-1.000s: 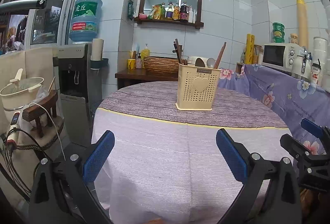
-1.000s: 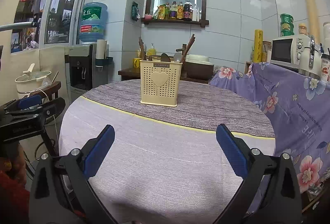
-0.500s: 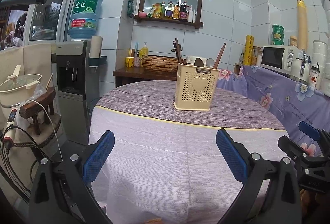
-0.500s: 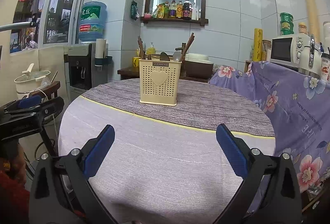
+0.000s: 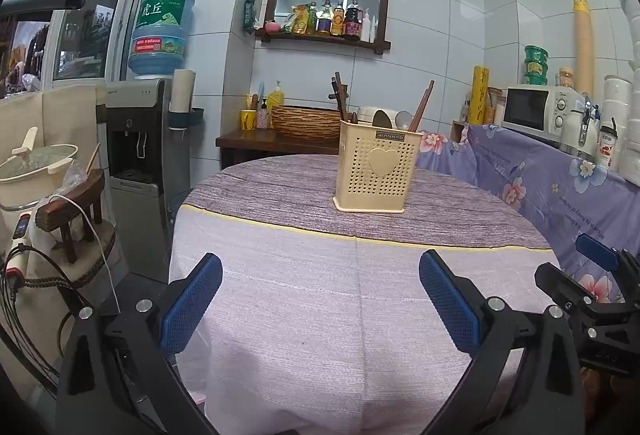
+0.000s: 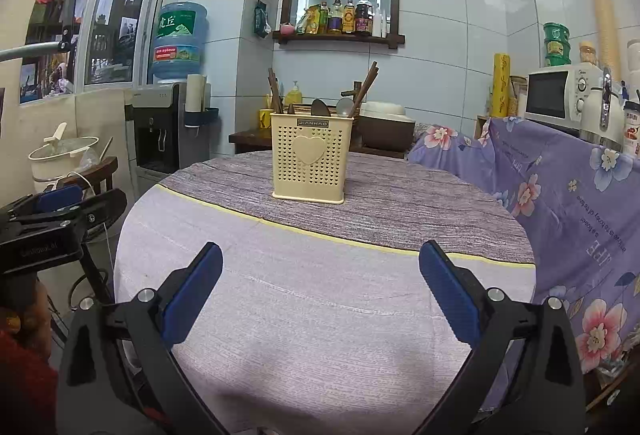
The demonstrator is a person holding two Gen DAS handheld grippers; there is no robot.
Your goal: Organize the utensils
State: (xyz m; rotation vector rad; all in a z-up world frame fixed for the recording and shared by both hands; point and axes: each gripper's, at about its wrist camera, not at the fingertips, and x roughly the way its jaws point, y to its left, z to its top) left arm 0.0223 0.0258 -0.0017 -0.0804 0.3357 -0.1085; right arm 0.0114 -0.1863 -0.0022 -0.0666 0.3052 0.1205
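Observation:
A cream perforated utensil holder (image 5: pixel 376 171) (image 6: pixel 311 157) with a heart on its front stands upright on the far half of the round table (image 5: pixel 320 295) (image 6: pixel 320 295). Wooden chopsticks (image 5: pixel 422 107) (image 6: pixel 365 83) and spoons (image 5: pixel 383 119) (image 6: pixel 320 107) stick out of its top. My left gripper (image 5: pixel 320 299) is open over the near part of the table, well short of the holder, with nothing between its blue pads. My right gripper (image 6: pixel 320 291) is open too and holds nothing. In each wrist view the other gripper shows at the frame's edge.
A water dispenser (image 5: pixel 136 159) and a stool with a pot (image 5: pixel 44 171) stand left of the table. A floral purple cloth (image 6: pixel 568 203) covers a counter on the right, with a microwave (image 5: pixel 538 111) on it. A dark sideboard with a basket (image 5: pixel 308 121) is behind.
Both views have drifted slightly upward and the left one a little rightward; the holder sits a bit lower in frame. Both grippers stay open and empty.

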